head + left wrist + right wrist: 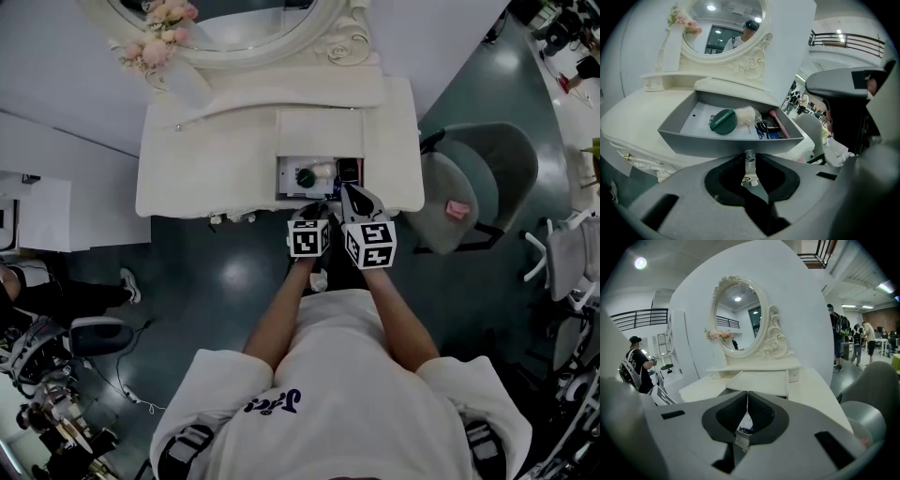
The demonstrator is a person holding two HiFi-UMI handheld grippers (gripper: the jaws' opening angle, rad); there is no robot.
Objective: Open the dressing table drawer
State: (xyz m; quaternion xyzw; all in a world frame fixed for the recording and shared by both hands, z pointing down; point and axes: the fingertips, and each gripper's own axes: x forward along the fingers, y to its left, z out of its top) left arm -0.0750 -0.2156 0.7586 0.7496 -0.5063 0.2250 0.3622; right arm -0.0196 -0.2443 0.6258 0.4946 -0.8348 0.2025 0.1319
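Note:
The white dressing table (206, 159) has its grey middle drawer (319, 193) pulled out. Inside the drawer (731, 140) lie a green round compact (723, 122), a pink-handled brush (780, 124) and other small items. My left gripper (749, 163) is at the drawer front, shut on its clear glass knob (749, 155). In the head view the left gripper (312, 214) sits at the drawer's front edge. My right gripper (356, 199) hangs beside it over the drawer's right end. Seen along its own jaws, the right gripper (747, 401) has its tips touching and holds nothing.
An oval mirror (724, 23) with pink flowers (159, 33) stands at the table's back. A grey chair (478, 187) is close on the right. A person with a backpack (637, 364) stands at the left, and other people (841, 333) stand farther off at the right.

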